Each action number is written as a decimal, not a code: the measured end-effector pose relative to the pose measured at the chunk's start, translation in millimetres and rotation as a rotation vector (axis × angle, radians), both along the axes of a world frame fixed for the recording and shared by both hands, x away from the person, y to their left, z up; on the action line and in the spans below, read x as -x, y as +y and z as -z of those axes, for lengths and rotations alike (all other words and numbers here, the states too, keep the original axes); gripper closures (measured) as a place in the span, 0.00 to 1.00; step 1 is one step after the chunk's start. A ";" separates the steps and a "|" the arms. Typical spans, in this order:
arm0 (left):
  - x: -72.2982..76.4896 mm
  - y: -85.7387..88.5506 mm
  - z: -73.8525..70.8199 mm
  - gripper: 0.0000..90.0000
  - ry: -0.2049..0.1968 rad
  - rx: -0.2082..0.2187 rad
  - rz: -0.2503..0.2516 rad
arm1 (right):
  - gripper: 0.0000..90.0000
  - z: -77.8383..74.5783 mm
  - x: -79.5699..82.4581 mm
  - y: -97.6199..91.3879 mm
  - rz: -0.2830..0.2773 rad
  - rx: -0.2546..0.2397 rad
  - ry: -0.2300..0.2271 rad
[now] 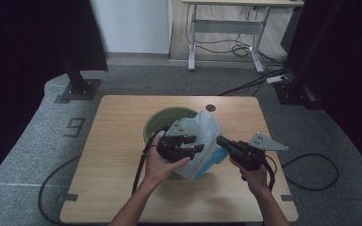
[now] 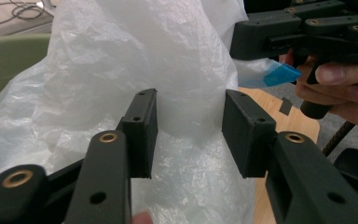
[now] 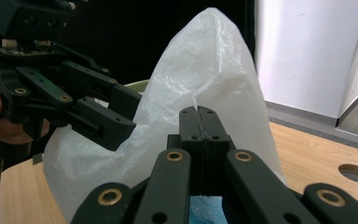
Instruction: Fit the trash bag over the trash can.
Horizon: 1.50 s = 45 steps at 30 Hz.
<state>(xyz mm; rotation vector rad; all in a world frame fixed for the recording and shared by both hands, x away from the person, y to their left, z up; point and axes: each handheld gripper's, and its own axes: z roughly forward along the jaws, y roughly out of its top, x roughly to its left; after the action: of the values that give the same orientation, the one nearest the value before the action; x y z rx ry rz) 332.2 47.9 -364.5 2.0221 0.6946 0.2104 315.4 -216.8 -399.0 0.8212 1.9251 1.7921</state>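
White, crinkled plastic bag stands at frame centre on the surface, draped against the green bin behind it. Right tool has its jaws pressed tight together on a thin fold of the bag, pinching it low and holding level from the lower right. Left tool has jaws about half apart, film between them but pads not pressing. Judgement: anchor with the right, take a separate layer of the mouth with the left, close fully before pulling, and spread gently so the film doesn't tear. Left hand reaches in from below, wrist angled right.
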 end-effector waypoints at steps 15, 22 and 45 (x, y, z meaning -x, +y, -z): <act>-2.8 -3.9 4.6 0.94 0.048 0.011 0.069 | 0.98 -0.5 0.2 -0.5 -0.004 -0.007 0.000; -2.3 0.9 3.4 1.00 0.047 0.040 0.077 | 0.98 -0.6 0.2 -1.0 -0.003 -0.008 0.001; -0.5 -16.0 1.5 0.97 0.035 0.001 0.077 | 0.98 -1.5 1.5 1.6 -0.016 -0.017 -0.001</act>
<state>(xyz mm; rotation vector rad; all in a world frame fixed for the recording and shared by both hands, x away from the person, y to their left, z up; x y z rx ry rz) 332.7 31.9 -366.0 2.0513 0.6369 0.1299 313.9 -215.1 -397.5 0.8127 1.9235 1.8194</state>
